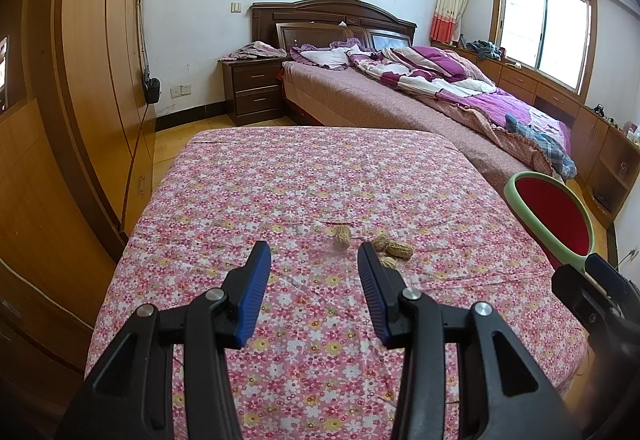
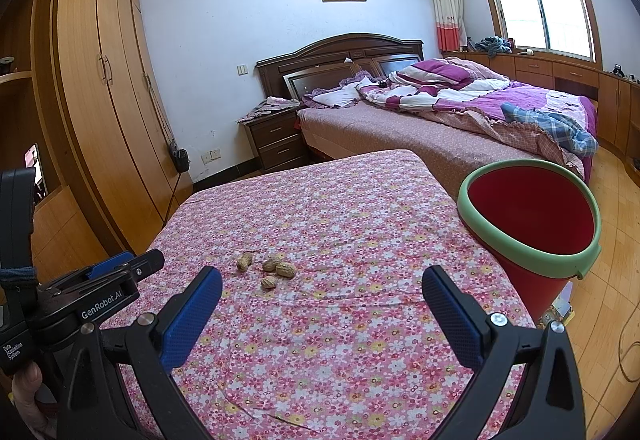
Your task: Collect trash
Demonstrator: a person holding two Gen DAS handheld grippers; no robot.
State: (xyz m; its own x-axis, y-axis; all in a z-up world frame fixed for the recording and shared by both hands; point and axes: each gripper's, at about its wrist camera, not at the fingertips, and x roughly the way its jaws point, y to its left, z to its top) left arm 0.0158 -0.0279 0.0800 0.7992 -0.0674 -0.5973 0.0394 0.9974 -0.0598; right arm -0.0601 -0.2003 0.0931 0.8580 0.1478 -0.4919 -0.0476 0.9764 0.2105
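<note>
Left gripper: jaws parted, nothing between the pads, hovering over the floral cloth just near-side of the peanuts. Peanut shells: four in a loose cluster on the cloth, one standing slightly apart to the left; in the left wrist view one shell lies just beyond the gap between the fingers. Right gripper: jaws spread wide, empty, peanuts off its left finger. Far right: red bucket, green rim, beside the cloth's right edge.
</note>
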